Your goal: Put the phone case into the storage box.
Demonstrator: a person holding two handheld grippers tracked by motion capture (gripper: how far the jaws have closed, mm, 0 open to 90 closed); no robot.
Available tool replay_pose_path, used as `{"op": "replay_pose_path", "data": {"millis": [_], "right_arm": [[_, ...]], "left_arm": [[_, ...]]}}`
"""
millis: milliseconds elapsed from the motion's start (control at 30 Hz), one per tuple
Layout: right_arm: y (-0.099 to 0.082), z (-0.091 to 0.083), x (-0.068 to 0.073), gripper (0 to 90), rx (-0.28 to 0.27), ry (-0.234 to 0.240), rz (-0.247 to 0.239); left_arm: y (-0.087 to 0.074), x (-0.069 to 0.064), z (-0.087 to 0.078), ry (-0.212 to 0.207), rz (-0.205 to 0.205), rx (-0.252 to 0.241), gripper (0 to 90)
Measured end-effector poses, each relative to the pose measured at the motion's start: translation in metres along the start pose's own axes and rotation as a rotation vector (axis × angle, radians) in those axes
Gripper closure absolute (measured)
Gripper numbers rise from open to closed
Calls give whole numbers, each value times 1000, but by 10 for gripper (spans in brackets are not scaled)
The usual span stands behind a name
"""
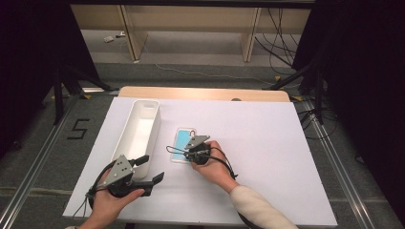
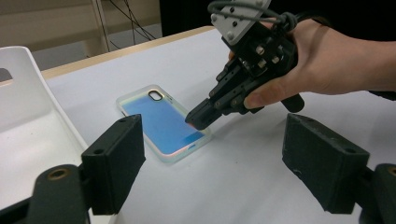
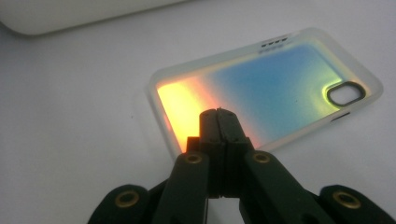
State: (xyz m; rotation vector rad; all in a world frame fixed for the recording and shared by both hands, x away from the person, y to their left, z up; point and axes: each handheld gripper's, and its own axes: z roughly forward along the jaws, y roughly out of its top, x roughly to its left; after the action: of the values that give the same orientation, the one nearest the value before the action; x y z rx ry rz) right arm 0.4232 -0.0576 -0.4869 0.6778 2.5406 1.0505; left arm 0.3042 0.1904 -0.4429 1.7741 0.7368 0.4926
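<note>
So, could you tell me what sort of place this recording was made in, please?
Probably a lab or data-recording workspace: a table under white sheeting, framed by dark curtains, with loose cables on the floor and a taped number marker beside it.

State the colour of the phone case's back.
Iridescent blue shading to orange-yellow on the phone case, clearest in the right gripper view.

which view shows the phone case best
The right gripper view: the phone case is close, showing its camera cutout, clear rim and iridescent back. The left gripper view shows it whole but smaller, the right gripper at its edge. The high view shows it small, partly covered.
</note>
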Motion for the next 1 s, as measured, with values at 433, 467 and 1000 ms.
{"op": "replay_pose_path", "data": {"millis": [433, 467, 1000], "right_arm": [[1, -36, -7, 468, -209, 10, 91], [1, -36, -7, 468, -209, 10, 91], [-12, -93, -1, 302, -342, 23, 130]], "left_arm": [[-1, 0, -1, -2, -9, 5, 202], [-1, 0, -1, -2, -9, 6, 202], [-1, 0, 1, 1, -12, 13, 202]]}}
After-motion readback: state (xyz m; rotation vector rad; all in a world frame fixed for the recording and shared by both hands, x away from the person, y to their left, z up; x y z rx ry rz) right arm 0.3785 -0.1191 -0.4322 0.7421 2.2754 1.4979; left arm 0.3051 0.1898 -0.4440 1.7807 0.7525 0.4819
